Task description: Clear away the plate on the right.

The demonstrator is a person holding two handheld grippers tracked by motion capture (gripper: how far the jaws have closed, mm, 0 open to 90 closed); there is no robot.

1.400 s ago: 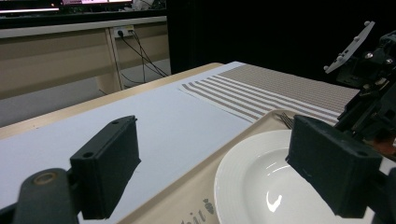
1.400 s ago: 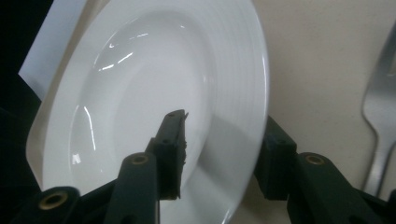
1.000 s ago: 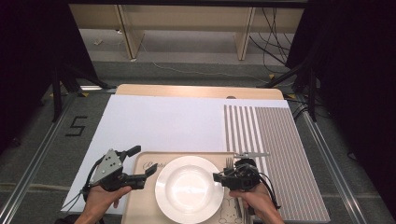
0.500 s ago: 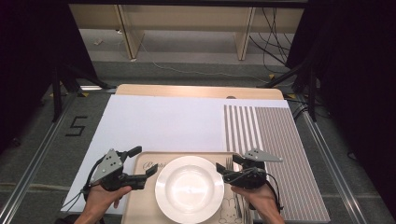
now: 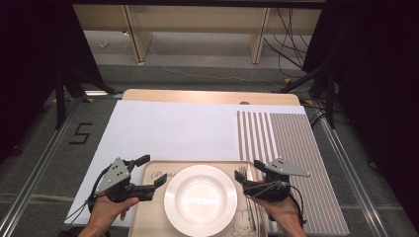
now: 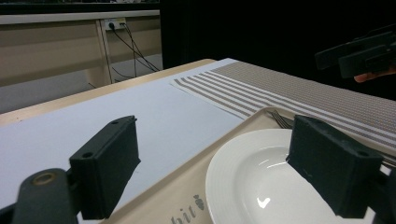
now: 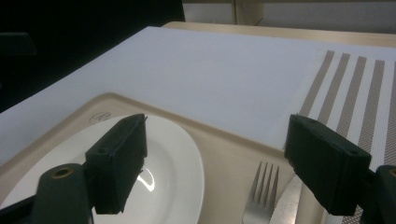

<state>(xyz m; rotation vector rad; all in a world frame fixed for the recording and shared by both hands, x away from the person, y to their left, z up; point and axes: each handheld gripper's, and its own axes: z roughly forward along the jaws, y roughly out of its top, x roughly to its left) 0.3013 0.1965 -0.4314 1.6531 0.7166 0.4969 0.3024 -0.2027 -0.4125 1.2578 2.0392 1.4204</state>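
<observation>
Right gripper jaws just opened, empty, above fork on tray at lower centre; left gripper open near plate; a shallow descent may clip the plate rim

— What can be read?

— A black "5" is marked on the floor, left of the surface.

— Anything on the tray?

— Script lettering is printed near its far left corner, partly covered by the plate; in the left gripper view only "hit" can be made out, beside a small carrot sign. A rabbit figure is printed near the right edge.

— More?

— Nothing else is legible.
</observation>
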